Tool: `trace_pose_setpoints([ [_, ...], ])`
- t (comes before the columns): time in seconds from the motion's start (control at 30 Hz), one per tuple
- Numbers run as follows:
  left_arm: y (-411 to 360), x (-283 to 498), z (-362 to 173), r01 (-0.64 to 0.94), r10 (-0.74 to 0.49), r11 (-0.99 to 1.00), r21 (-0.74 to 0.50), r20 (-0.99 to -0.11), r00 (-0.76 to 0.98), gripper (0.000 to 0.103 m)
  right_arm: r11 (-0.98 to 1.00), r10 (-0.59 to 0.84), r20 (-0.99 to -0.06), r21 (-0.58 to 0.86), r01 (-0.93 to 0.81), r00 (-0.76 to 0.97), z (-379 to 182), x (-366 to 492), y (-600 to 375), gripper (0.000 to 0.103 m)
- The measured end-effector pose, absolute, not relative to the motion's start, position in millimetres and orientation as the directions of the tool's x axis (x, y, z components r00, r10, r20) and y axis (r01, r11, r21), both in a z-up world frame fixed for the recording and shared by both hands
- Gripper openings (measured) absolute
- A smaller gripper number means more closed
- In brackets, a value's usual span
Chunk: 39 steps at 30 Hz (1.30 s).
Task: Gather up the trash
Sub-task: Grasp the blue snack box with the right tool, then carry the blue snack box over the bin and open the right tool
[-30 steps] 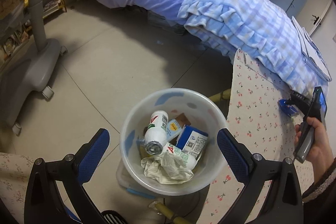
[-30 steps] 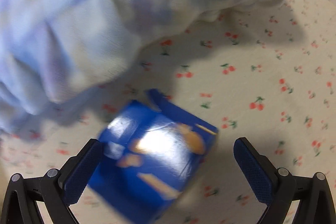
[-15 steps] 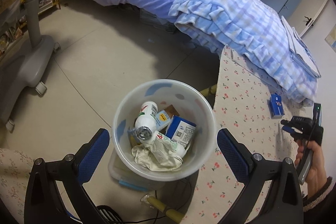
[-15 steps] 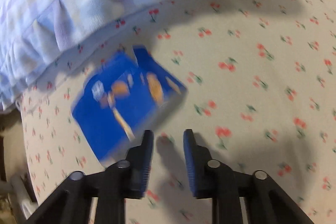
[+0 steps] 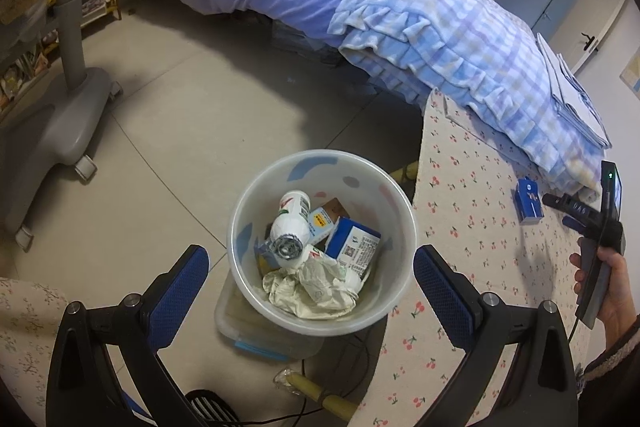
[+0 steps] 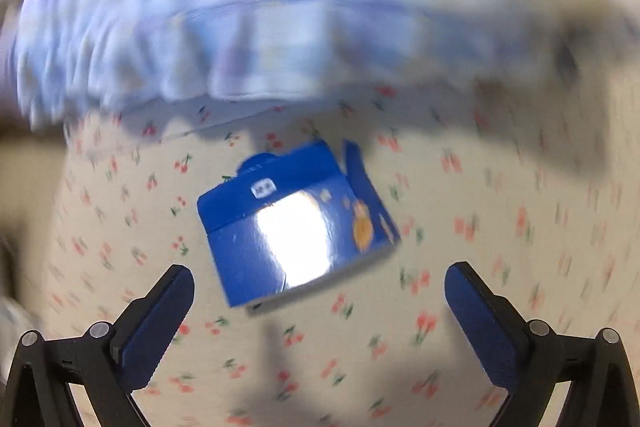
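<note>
Trash fills much of the bin (image 5: 256, 211) already: a white bottle (image 5: 290, 227), a blue-and-white carton (image 5: 354, 241) and crumpled paper (image 5: 312, 287) lie inside it, so most of the collecting looks done. One piece appears left, a blue box (image 6: 296, 223) lying on the cherry-print cloth (image 6: 500, 327) of the table, just in front of the checked blanket (image 6: 240, 27) that hangs over the far edge.

Both grippers are empty. The left gripper (image 5: 312, 275) hangs over the bin with its jaws spread wide, one on each side of the rim. The right gripper (image 6: 320, 299) also has its jaws wide apart and faces the box from the near side without touching it; closing on it and carrying it left to the bin is what seems to remain.

Only the left wrist view shows the bin and its contents, the floor, the bed and the right hand (image 5: 612, 291) holding its gripper near the box. Only the right wrist view shows the box close up, though motion blur smears the print on its face.
</note>
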<state>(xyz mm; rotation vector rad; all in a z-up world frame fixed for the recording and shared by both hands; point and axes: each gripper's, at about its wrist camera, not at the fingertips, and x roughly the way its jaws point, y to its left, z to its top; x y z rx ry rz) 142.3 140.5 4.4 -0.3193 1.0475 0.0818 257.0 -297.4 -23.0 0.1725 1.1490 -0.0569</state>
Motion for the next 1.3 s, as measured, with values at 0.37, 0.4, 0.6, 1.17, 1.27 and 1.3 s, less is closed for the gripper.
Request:
trace_pose_setpoints([
  [0.37, 120, 164, -6, -0.198, -0.075, 0.962, -0.189, -0.877, 0.476, 0.103, 0.998, 0.035, -0.926, 0.016, -0.054, 0.376, -69, 288, -270, 0.103],
  [0.4, 117, 165, -7, -0.196, -0.073, 0.963, -0.185, -0.878, 0.473, 0.103, 0.998, 0.032, -0.928, 0.011, -0.058, 0.372, -73, 289, -270, 0.103],
  [0.6, 110, 168, -11, -0.186, -0.075, 0.966, -0.180, -0.883, 0.463, 0.103, 0.999, 0.045, -0.934, 0.033, -0.039, 0.353, -92, 296, -283, 0.103],
  [1.17, 128, 152, 8, -0.195, -0.087, 0.957, -0.213, -0.858, 0.506, 0.103, 0.968, 0.234, -0.899, 0.179, -0.176, 0.371, -32, 243, -236, 0.093],
  [1.27, 144, 143, 11, -0.223, -0.071, 0.951, -0.213, -0.855, 0.514, 0.103, 0.939, 0.302, -0.885, 0.213, -0.269, 0.354, -16, 229, -191, 0.094],
  [1.3, 149, 140, 12, -0.231, -0.064, 0.950, -0.211, -0.853, 0.517, 0.103, 0.930, 0.319, -0.882, 0.220, -0.295, 0.347, -14, 223, -174, 0.094],
])
